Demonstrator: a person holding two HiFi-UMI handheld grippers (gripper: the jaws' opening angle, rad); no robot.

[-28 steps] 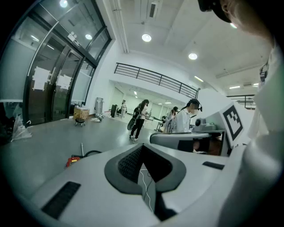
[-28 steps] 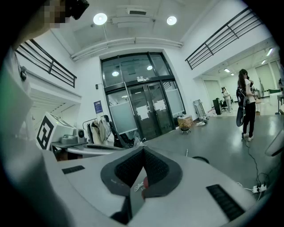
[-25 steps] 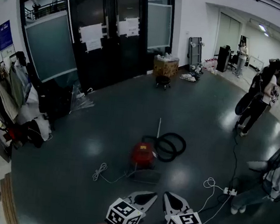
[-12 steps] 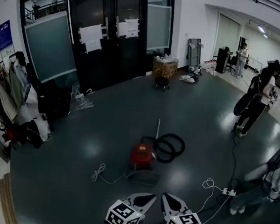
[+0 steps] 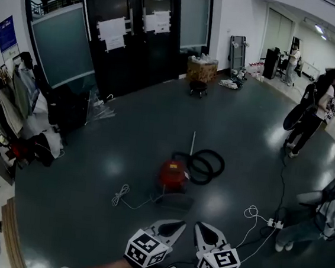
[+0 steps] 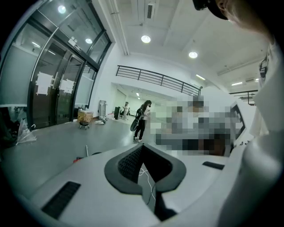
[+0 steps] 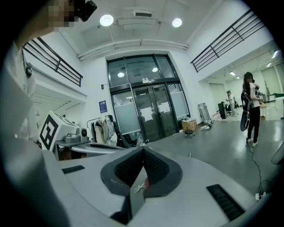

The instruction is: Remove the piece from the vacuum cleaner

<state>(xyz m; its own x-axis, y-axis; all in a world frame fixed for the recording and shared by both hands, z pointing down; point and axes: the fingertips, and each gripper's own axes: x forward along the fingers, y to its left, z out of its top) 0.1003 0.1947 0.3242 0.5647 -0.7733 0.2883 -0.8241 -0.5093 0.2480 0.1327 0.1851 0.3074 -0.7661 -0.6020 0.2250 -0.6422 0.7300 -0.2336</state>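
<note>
A red vacuum cleaner (image 5: 172, 174) stands on the dark floor in the middle of the head view. Its black hose (image 5: 206, 166) lies coiled to its right, and a thin metal wand (image 5: 193, 142) points away behind it. A dark flat floor piece (image 5: 175, 201) lies just in front of it. My left gripper (image 5: 177, 225) and right gripper (image 5: 201, 229) hang side by side at the bottom edge, well short of the vacuum. Both are shut and hold nothing. The left gripper (image 6: 143, 146) and the right gripper (image 7: 143, 149) each show their tips meeting.
A white cord (image 5: 122, 197) trails left of the vacuum. A power strip with a looped white cable (image 5: 274, 223) lies at the right, near a seated person (image 5: 332, 213). Another person (image 5: 313, 110) stands far right. Black glass doors (image 5: 136, 32), a box on a stool (image 5: 200, 69) and hanging clothes (image 5: 15, 114) line the back and left.
Both grippers have stayed shut and close together, shifting only slightly left. The head view has tilted a little, so the vacuum sits slightly higher in the frame.
</note>
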